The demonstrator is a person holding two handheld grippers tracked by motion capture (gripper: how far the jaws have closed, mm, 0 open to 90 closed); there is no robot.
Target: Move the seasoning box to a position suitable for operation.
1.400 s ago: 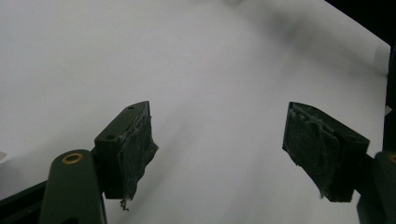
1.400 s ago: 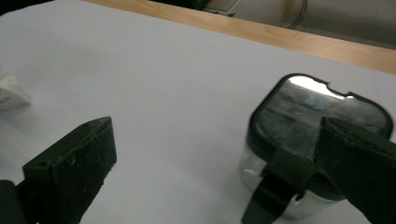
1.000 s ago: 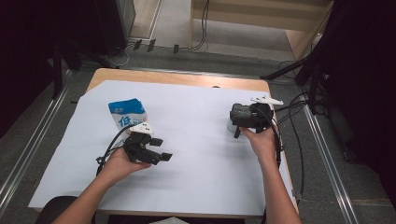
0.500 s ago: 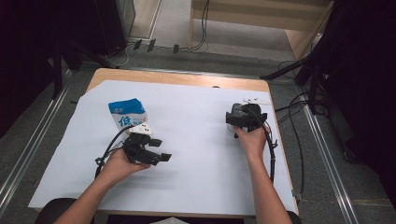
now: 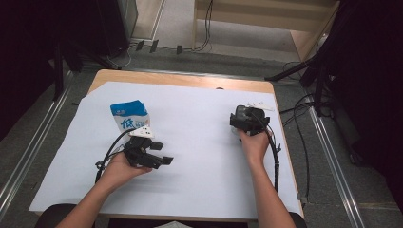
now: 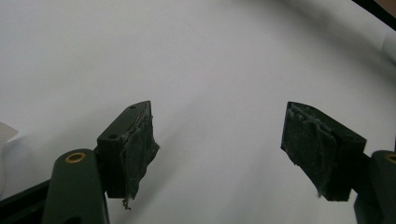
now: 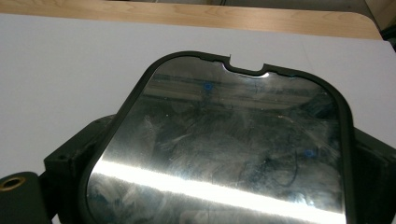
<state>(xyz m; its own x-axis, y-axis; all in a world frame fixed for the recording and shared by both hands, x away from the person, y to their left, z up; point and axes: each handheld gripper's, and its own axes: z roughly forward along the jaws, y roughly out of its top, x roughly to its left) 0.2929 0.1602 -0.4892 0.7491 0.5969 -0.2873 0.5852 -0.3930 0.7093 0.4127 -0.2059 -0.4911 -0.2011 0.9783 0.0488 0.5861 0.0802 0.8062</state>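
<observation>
gripping a glossy mirror (image 7: pixel 219 149), the right tongs (image 5: pixel 244 119) risk letting it slide; left tongs (image 6: pixel 219 154), near the carton (image 5: pixel 129 115), gape wide and empty.

My left gripper (image 5: pixel 159 160) sits low with jaws spread wide; my right gripper (image 5: pixel 247 118) is clamped, jaws pressed against something flat.

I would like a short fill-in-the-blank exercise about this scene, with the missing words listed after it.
1. The left gripper has its jaws ____ with nothing between them.
2. The right gripper is shut on a flat, shiny ____.
3. The blue and white carton stands on the white ____ that covers the table.

Missing words: open; phone; paper
</observation>
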